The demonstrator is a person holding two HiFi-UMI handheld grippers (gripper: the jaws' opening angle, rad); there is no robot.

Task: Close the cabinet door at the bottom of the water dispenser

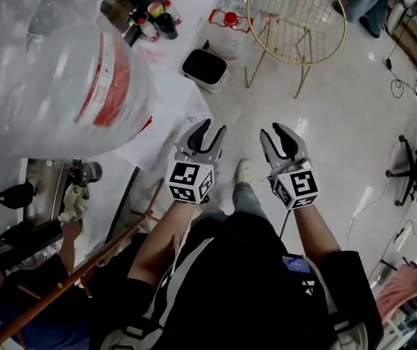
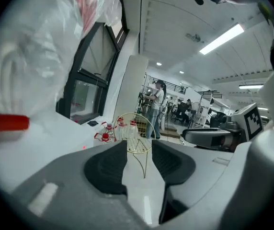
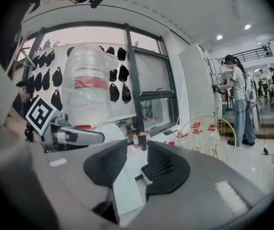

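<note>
Pause at chest height — left tool (image 1: 211, 128), right tool (image 1: 275, 130) slightly spread, pinching nothing, near water jug (image 1: 55, 64). Cabinet door unseen — next probably means reaching low.

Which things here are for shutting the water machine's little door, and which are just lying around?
For the job: left tool and right tool, both empty with jaws apart; big water bottle. The little door itself is not in view.

Just lying about: black bin, gold wire stand, small dark bottles, jugs with red handles.
</note>
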